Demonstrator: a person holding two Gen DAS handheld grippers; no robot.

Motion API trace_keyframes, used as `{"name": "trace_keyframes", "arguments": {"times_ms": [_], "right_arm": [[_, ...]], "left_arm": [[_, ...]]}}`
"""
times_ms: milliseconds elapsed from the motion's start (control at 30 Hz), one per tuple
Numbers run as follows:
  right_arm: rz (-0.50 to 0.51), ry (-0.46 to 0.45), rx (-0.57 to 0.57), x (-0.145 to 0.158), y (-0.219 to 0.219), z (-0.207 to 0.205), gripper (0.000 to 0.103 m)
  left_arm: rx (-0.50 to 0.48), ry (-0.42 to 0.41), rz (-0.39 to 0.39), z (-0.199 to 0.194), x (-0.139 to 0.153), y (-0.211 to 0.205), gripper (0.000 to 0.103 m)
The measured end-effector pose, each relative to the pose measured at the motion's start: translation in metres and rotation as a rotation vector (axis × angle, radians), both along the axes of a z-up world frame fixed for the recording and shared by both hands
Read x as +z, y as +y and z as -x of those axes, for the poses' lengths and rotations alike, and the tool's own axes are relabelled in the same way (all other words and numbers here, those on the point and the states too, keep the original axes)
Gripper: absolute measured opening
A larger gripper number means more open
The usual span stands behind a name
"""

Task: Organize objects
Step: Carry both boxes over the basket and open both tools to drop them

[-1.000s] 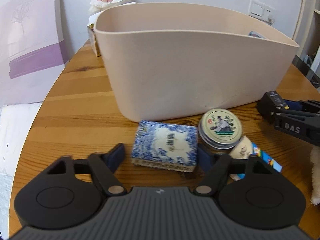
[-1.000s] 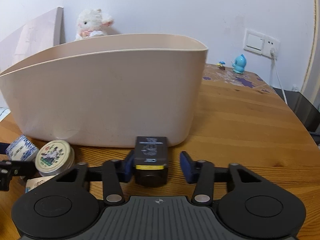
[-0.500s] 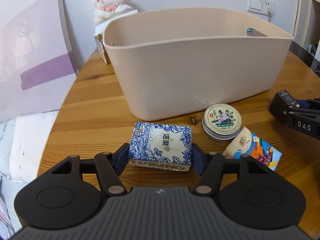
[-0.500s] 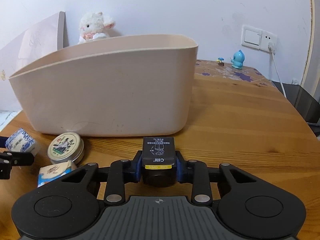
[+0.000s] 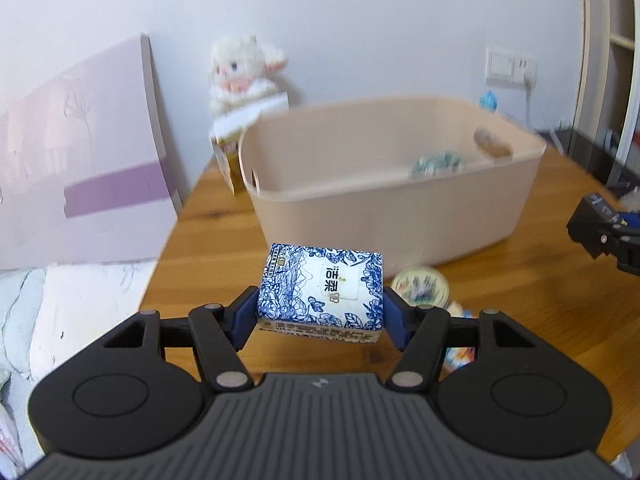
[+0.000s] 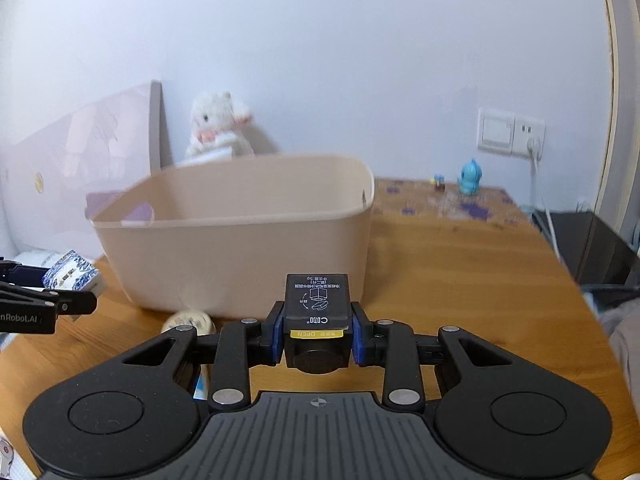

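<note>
A blue-and-white patterned tissue pack (image 5: 320, 290) and a small black box (image 6: 317, 307) are being held clamped in the left gripper (image 5: 320, 312) and right gripper (image 6: 318, 334); release over the beige plastic bin (image 5: 392, 216) is judged next.

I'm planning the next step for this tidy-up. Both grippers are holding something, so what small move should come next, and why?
Probably carry both forward over the beige bin before releasing. The left gripper clamps the blue-and-white packet, the right gripper clamps the black box, and both look lifted yet short of the bin's near wall.
</note>
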State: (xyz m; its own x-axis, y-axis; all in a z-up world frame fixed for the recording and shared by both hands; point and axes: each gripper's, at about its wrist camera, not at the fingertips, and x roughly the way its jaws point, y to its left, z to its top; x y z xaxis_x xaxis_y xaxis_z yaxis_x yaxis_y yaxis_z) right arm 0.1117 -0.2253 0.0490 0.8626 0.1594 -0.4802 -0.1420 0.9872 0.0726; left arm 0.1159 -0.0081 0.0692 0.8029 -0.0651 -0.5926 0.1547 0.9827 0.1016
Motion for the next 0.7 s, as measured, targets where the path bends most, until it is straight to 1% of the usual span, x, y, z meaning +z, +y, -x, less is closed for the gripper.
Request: {"name": "trace_keyframes", "arguments": {"times_ms": [67,200,267,333,433,600,700], "right_arm": [[-0.010,-0.032,0.002,0.011,-0.002,0.005,0.029],[-0.019,-0.096,0.003,0.032,-0.004,0.012,0.029],[-0.023,-0.127,-0.001,0.041,-0.005,0.014,0.029],[-0.038,-0.159,-0.009,0.049,-0.008,0.016,0.029],[-0.054,-0.198,-0.014,0.058,-0.008,0.015,0.029],[-0.059,-0.236,-0.007,0.070,-0.001,-0.002,0.029],[-0.055,-0.259,-0.008,0.074,0.006,-0.016,0.029]], "left_arm": [[-0.015,-0.035,0.029,0.005,0.011,0.002,0.066],[-0.003,-0.112,0.010,0.013,0.032,-0.004,0.066],[0.003,-0.146,0.027,0.014,0.042,-0.003,0.066],[0.016,-0.198,0.039,0.017,0.050,-0.002,0.066],[0.030,-0.240,0.048,0.018,0.061,0.000,0.066],[0.039,-0.286,0.058,0.000,0.080,-0.005,0.066],[0.041,-0.296,0.052,-0.022,0.081,-0.014,0.066]]}}
